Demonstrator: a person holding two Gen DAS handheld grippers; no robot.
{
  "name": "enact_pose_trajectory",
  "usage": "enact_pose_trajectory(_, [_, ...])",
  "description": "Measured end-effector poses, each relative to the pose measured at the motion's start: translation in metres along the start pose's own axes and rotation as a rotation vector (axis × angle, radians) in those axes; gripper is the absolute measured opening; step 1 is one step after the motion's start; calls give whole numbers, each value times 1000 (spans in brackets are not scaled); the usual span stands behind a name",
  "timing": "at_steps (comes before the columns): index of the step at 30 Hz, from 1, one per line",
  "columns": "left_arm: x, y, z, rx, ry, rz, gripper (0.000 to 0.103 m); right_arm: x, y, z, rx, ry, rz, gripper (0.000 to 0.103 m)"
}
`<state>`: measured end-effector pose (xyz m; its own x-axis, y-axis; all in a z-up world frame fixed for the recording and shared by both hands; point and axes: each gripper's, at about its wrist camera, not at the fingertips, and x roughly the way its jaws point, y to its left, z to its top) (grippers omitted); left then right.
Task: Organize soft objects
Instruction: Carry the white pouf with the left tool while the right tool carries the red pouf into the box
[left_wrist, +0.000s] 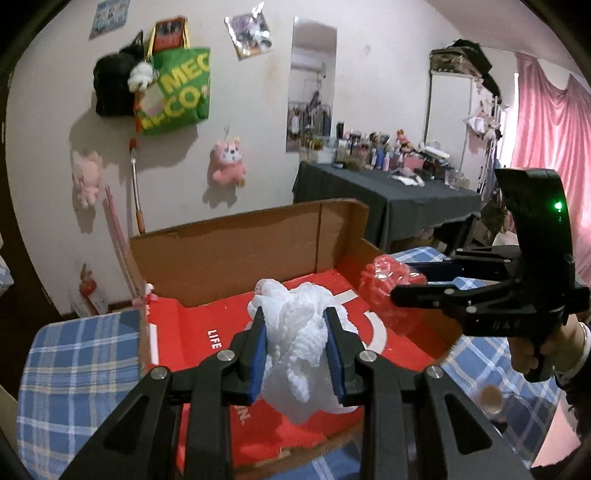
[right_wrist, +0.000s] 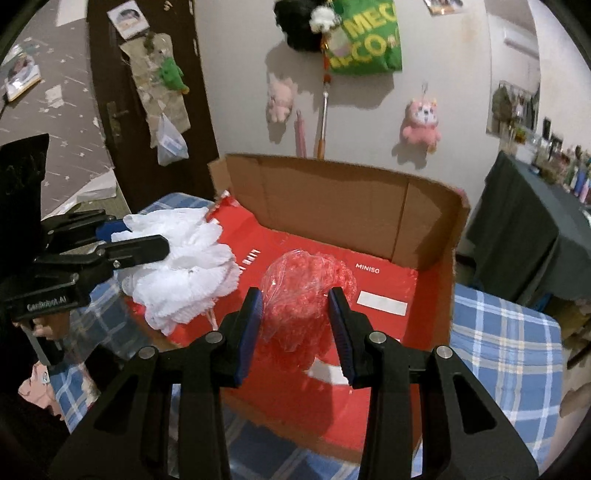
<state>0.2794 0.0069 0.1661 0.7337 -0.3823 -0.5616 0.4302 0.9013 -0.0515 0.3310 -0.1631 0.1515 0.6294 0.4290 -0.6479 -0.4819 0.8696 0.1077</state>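
Note:
My left gripper (left_wrist: 295, 321) is shut on a white mesh bath puff (left_wrist: 299, 339), held over the open cardboard box (left_wrist: 229, 251) with its red lining. The same puff (right_wrist: 177, 266) and left gripper (right_wrist: 144, 236) show at the left of the right wrist view, over the box's left edge. My right gripper (right_wrist: 295, 299) is shut on a red mesh puff wrapped in clear plastic (right_wrist: 303, 295), above the red lining inside the box (right_wrist: 332, 206). In the left wrist view that red puff (left_wrist: 384, 288) hangs at the box's right wall, gripped by the right gripper (left_wrist: 410, 284).
The box rests on a blue plaid cover (left_wrist: 74, 376). Behind it is a wall with hanging plush toys (left_wrist: 227, 162) and a green bag (left_wrist: 177, 92). A dark-clothed table crowded with bottles (left_wrist: 388, 199) stands at the right, a dark door (right_wrist: 147, 110) at the left.

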Motion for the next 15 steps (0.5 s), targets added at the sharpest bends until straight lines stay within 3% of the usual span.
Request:
enact_pose_trajectory(4, [38, 7, 12, -29, 58, -19, 30, 34, -16, 13, 45, 62, -1, 33])
enact_pose_trajectory(15, [121, 29, 25, -69, 170, 36, 30, 104, -41, 40, 122, 143, -88, 32])
